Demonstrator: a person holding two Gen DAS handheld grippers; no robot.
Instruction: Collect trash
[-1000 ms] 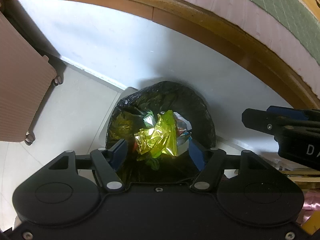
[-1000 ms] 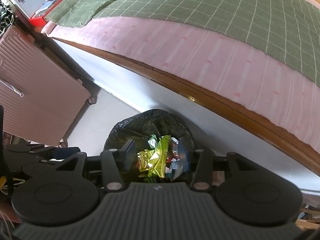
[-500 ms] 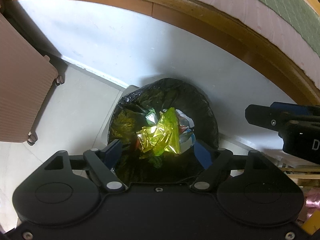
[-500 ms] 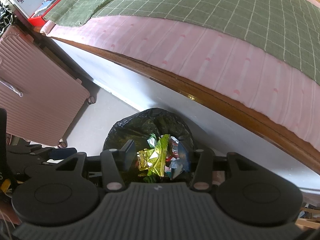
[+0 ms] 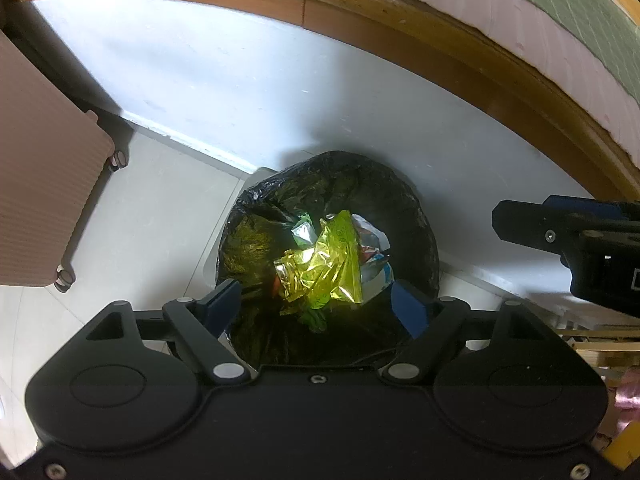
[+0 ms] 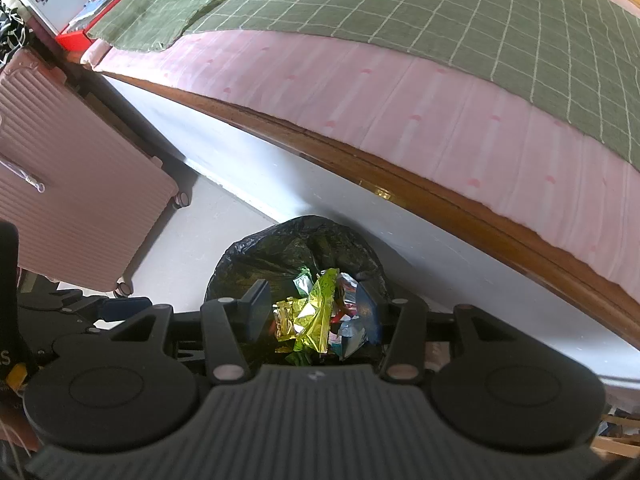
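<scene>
While the left gripper (image 5: 316, 306) was opening wider over the bin (image 5: 416, 216), nothing sat between its jaws. Yellow wrapper (image 5: 324, 268) lay inside. The right gripper (image 6: 314, 312) hung spread, empty.

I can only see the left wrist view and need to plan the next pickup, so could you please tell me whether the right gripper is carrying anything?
Observer: No. The right gripper has its jaws apart with nothing between them. The yellow wrapper lies beyond it in the black-lined bin.
Operator: Thank you. Is any trash visible on the bed?
Observer: None shows on the visible part of the green checked blanket.
</scene>
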